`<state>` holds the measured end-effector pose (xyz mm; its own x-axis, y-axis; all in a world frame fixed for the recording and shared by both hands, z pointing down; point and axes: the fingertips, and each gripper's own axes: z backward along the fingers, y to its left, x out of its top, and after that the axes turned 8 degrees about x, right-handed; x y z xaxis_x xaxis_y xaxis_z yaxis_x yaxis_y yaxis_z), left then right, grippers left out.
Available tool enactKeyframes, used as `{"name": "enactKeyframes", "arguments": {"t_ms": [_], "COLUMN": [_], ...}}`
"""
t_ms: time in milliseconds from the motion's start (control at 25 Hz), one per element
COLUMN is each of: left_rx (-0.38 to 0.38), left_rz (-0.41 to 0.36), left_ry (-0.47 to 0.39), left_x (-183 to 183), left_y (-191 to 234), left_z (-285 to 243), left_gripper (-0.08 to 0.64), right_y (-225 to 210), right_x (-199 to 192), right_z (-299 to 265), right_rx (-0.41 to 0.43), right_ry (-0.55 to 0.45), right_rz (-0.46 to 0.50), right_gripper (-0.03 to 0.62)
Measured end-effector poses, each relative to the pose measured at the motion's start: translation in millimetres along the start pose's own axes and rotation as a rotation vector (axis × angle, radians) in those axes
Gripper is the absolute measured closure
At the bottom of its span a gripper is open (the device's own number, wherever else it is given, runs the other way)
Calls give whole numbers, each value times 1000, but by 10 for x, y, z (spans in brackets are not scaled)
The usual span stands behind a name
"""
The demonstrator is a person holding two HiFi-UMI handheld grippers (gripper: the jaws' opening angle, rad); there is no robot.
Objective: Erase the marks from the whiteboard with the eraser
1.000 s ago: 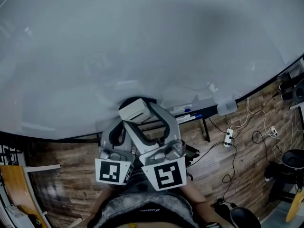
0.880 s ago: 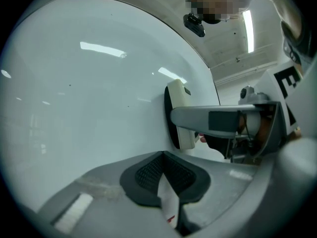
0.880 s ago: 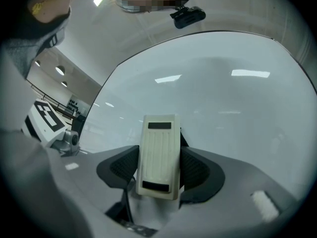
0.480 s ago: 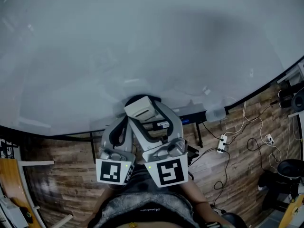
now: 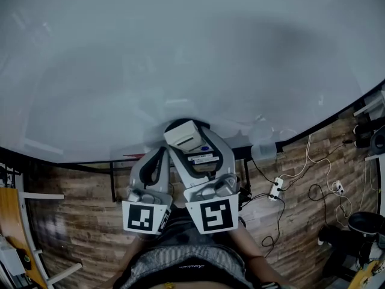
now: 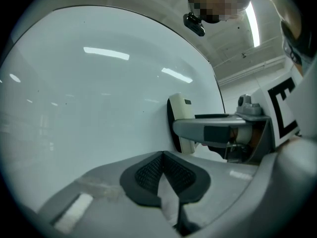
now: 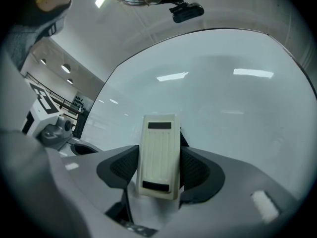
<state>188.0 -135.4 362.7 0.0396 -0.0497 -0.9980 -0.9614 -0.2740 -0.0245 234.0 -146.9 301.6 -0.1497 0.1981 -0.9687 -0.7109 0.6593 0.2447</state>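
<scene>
Right gripper (image 7: 158, 171) clamped eraser (image 7: 158, 152), felt side facing whiteboard (image 5: 180, 53) near its lower edge. Left gripper (image 6: 165, 176) closed, empty. No marks seen. Good wipe needed flat felt, even pressure, overlapping strokes.

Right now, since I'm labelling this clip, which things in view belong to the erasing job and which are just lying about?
Job:
whiteboard
eraser, clamped in the right gripper

Lying about:
left gripper, shut and empty
translucent bottle at the board's lower edge
power strip and cables on the floor
</scene>
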Motion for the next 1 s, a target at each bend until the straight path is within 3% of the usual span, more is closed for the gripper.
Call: {"name": "enactKeyframes", "arguments": {"t_ms": [200,600,800,1000], "left_rx": [6,-63,-132,-152], "left_rz": [23,89,91,65], "left_ry": [-3,-2,-5,-58], "left_x": [-35,64,52,83], "left_y": [-89,-7,-52,-36], "left_z": [15,-6,-44,19], "left_gripper": [557,557,557,557], "right_y": [7,8,-17,36], "right_x": [1,-28,-14,1], "right_z": [3,-26,-42,-51], "right_rx": [35,-43,-84,-100], "right_ry": [-3,43,37,33], "right_rz": [-14,-25,1,10], "right_gripper": [330,330,330,329]}}
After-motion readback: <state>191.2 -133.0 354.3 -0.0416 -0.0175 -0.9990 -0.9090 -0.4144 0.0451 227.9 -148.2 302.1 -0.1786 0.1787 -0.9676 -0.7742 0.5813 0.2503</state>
